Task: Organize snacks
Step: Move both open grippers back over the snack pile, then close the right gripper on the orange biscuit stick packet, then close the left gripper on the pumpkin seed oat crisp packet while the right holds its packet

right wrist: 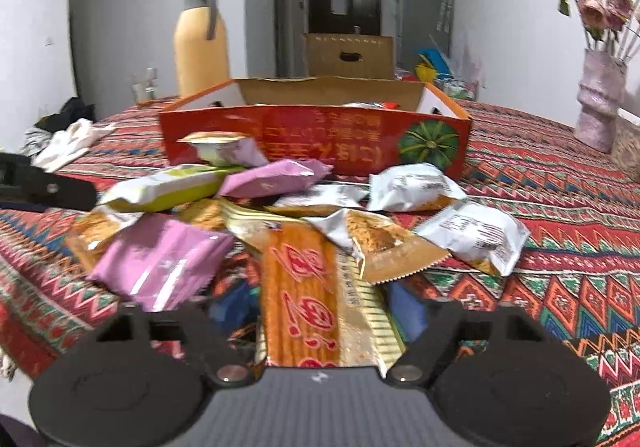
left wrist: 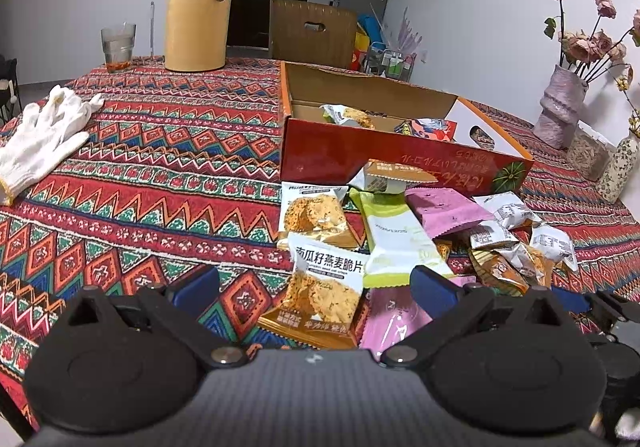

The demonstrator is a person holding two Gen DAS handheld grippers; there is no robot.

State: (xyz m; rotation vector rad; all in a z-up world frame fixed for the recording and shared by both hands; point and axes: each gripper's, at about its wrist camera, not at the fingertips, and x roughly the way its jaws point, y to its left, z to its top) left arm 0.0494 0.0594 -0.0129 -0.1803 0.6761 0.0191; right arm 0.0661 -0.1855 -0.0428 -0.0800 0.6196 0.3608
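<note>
A white-walled room holds a round table under a zigzag-patterned tablecloth [left wrist: 160, 151] in red, green and blue, with a dark door and a grey fridge beyond.

The snack pile [right wrist: 304, 215] lies on the cloth just in front of the red cardboard box [left wrist: 344, 151], some packets touching its front wall. The packets are small and crinkled: pink ones, a white-and-green one, silver-backed ones, and orange-edged oat crisp packets showing a golden biscuit. The red box is open-topped, with a green pumpkin printed on its front; inside lie a crisp packet and a red-blue packet, the rest of its floor hidden by the wall.

Behind the box stands a yellow thermos jug [left wrist: 198, 7], beside it a glass tumbler [left wrist: 117, 47] with red residue at its base. White work gloves [left wrist: 44, 135] lie well apart on the cloth. A pink vase [left wrist: 560, 107] of dried roses stands at the far edge.

The left gripper [left wrist: 316, 283] has its blue pads wide apart, one oat crisp packet [left wrist: 324, 299] lying between them untouched. The right gripper [right wrist: 320, 311] has its jaws partway closed around a long orange noodle-snack packet [right wrist: 308, 287]; the pads are mostly hidden, so contact is unclear. That view is blurred.
</note>
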